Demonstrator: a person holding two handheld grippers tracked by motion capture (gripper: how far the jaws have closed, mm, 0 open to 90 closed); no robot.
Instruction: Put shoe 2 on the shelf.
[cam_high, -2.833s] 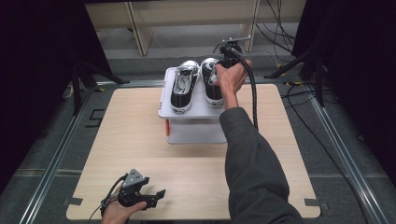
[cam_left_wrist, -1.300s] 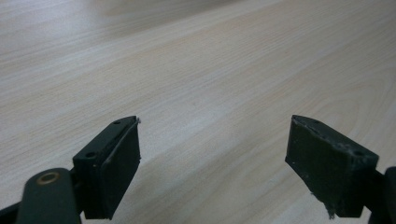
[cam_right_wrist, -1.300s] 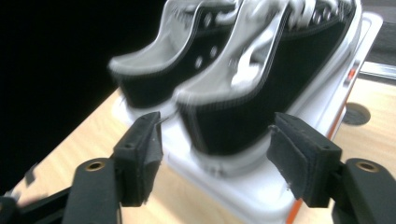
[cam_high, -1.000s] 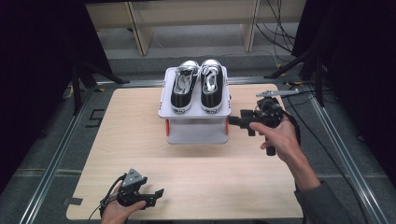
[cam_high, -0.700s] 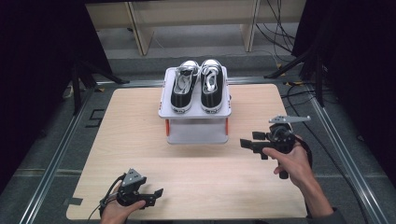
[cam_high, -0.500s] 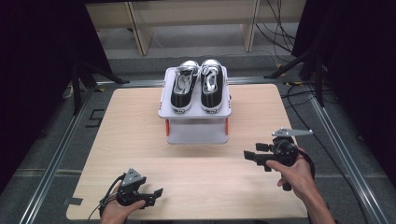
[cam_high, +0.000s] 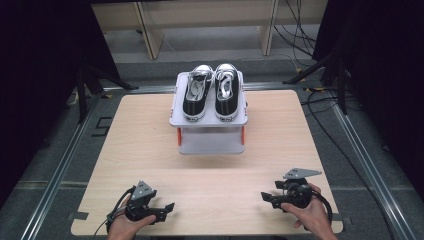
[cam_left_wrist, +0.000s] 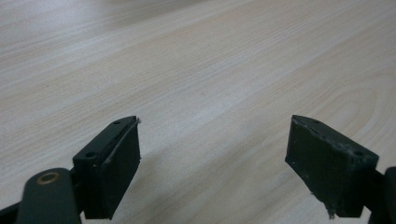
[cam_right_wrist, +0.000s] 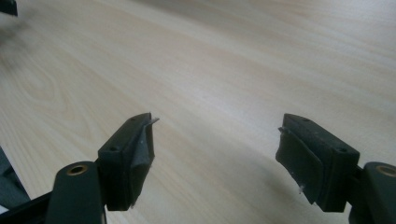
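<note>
Pale wood grain covers the bench (cam_high: 150, 150), and both grippers rest low at its near edge, well apart from everything else on it. At the far middle stands a white two-level shoe rack (cam_high: 210, 140) with orange posts, and on its top shelf sits a pair of black-and-white sneakers (cam_high: 210, 92), side by side and touching or nearly so; their long axes run straight away from the person, toes toward the near edge as far as the high view lets me judge.

From the right gripper (cam_high: 272, 198) the sneakers lie forward and to the left; from the left gripper (cam_high: 162, 209) they lie forward and to the right. The rack sits roughly midway between the two, so neither hand is clearly nearer, though the right sneaker (cam_high: 226, 92) falls on the right gripper's side.

Both sets of fingers stand wide apart and hold nothing: the left gripper view shows its fingers (cam_left_wrist: 119, 163) over bare wood, and the right gripper view shows its fingers (cam_right_wrist: 133, 158) likewise. Any reach for the pair would probably have to go forward and up.
</note>
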